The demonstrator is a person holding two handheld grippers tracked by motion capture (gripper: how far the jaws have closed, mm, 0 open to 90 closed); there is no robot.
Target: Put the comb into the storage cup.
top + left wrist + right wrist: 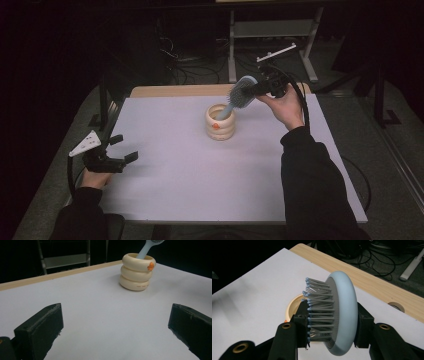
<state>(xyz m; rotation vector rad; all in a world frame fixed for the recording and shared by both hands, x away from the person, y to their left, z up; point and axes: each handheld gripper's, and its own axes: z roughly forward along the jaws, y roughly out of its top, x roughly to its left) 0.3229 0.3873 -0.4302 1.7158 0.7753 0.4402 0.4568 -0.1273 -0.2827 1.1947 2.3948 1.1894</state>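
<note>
Blue hairbrush (342, 315) between right claw (332, 327) jaws

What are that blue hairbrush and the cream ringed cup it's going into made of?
The hairbrush looks like smooth matte plastic: an even pale-blue rim, with thin grey bristles tipped in blue on a dotted grey pad that is probably rubbery. The cup has a soft sheen and rounded stacked rings; it could be glazed ceramic or moulded plastic, and the look alone does not settle which. The right gripper clamps the brush head.
</note>
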